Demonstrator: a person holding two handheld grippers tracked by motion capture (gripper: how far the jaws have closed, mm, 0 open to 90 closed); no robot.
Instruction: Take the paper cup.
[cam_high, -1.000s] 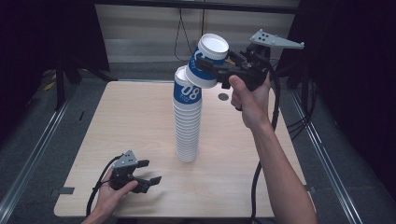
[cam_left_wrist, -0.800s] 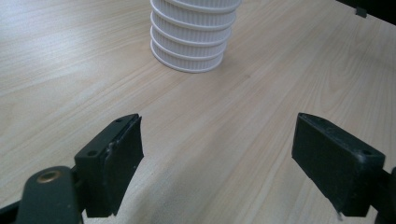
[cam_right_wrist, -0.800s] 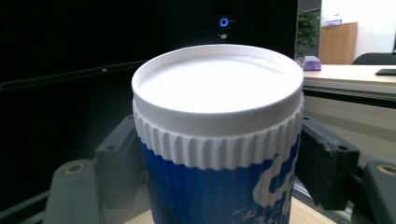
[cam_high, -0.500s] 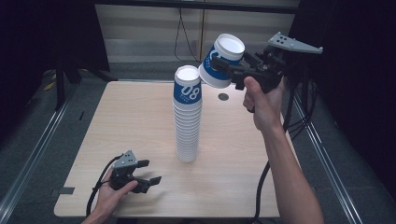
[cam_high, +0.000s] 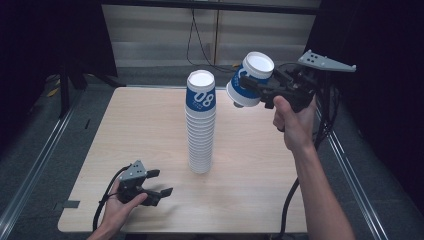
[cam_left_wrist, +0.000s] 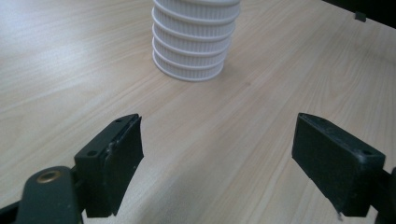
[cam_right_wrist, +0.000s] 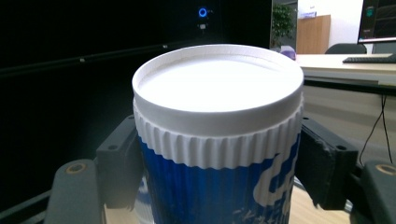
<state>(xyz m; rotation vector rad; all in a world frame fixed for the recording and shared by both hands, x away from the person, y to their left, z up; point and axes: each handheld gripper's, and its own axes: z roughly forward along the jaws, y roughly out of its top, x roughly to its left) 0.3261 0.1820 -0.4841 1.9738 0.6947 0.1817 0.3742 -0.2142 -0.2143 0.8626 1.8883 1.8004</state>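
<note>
Right now the right gripper (cam_high: 254, 91) holds one blue-and-white cup (cam_high: 249, 80) in the air, off to the right of the tall stack of cups (cam_high: 200, 125) and near its top. Its jaws clamp the cup's ribbed side from both flanks, as the right gripper view shows, pads pressed to the wall just under the white end that faces the camera. They have just been closing a little further, with the cup between them. The cup hangs tilted, and whether that white end is its mouth or its base I cannot quite tell from here. A side grip like this leaves both ends of the cup free, which probably suits setting it down apart from the stack.

The left gripper (cam_high: 159, 182) rests low near the front left of the surface (cam_high: 150, 115), held by the left hand (cam_high: 120, 207), jaws wide apart with nothing between them. In the left gripper view only bare wood lies between the pads, and the stack's foot stands a little beyond.

The stack sits about mid-surface, well clear of every edge. Open wood lies to its right and front, while the held cup hangs above the far right part, close to the rear edge.
</note>
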